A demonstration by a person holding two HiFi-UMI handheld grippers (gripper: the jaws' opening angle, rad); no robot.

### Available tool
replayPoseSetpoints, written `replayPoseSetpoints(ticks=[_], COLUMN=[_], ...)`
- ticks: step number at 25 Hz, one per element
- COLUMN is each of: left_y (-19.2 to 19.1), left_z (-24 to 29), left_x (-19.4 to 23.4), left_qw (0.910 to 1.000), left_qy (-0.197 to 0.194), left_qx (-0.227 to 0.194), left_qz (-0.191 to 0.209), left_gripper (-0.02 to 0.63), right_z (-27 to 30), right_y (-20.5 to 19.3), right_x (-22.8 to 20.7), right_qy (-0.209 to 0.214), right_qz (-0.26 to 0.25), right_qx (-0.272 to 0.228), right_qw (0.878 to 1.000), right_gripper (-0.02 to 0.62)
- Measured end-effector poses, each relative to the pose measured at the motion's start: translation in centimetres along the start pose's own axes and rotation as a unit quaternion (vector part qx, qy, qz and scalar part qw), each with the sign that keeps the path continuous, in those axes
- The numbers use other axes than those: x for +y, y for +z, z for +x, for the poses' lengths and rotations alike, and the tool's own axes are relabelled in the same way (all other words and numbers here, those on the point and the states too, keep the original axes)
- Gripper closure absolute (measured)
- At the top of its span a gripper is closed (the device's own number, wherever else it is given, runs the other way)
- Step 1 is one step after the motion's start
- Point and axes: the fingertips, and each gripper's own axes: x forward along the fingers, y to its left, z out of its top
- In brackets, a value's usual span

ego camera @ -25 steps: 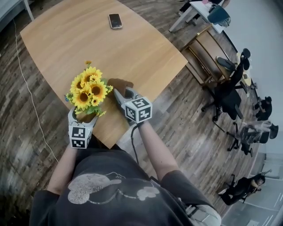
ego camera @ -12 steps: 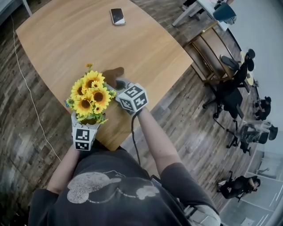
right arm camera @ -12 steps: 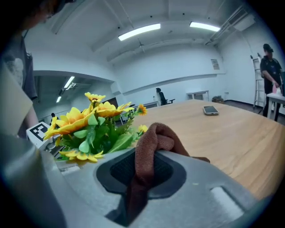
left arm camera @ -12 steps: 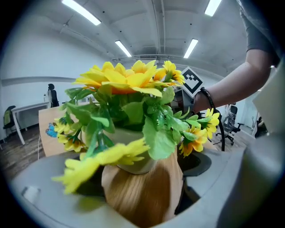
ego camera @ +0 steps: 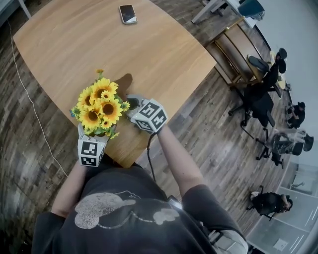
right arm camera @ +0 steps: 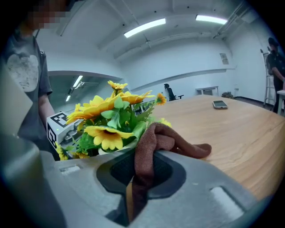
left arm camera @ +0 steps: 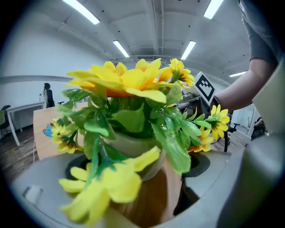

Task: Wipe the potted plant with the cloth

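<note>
The potted plant [ego camera: 101,106], a bunch of yellow sunflowers in a pale pot [left arm camera: 129,144], stands at the near edge of the wooden table [ego camera: 74,44]. My left gripper [ego camera: 94,134] reaches under the flowers. Its jaws stand wide on either side of the pot and have just been closing a little on it. My right gripper [ego camera: 132,105] comes in from the plant's right side, shut on a brown cloth [right arm camera: 153,138]. The cloth is pinched between the jaws, drapes over the right one and rests against the leaves. The left gripper's marker cube [right arm camera: 58,122] shows behind the flowers.
A phone [ego camera: 127,13] lies at the table's far side. A low wooden rack [ego camera: 233,54] and several office chairs [ego camera: 258,99] stand to the right on the plank floor. A thin cable [ego camera: 25,94] runs along the floor at the left.
My right gripper has moved in closer to the flowers with the cloth and has rolled. The left gripper and the plant have stayed about where they were.
</note>
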Motion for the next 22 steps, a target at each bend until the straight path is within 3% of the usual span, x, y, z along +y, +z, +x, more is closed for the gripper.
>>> replayPoseSetpoints(ticks=[5,22], left_y=[0.0,0.1], left_z=[0.5,0.3], left_x=[-0.6,-2.2], left_qw=[0.9992,0.9958], left_qy=[-0.030,-0.087], left_qx=[0.005,-0.013], left_qz=[0.024,0.023], left_gripper=[0.111,0.097], right_z=[-1.9,-3.8], right_y=[-1.8,-4.9], right_x=[1.9,7.4], right_qy=[0.000,0.003], right_qz=[0.011,0.046], right_qx=[-0.002,-0.029], right_qw=[1.000,0.999], right_gripper=[0.546,0.548])
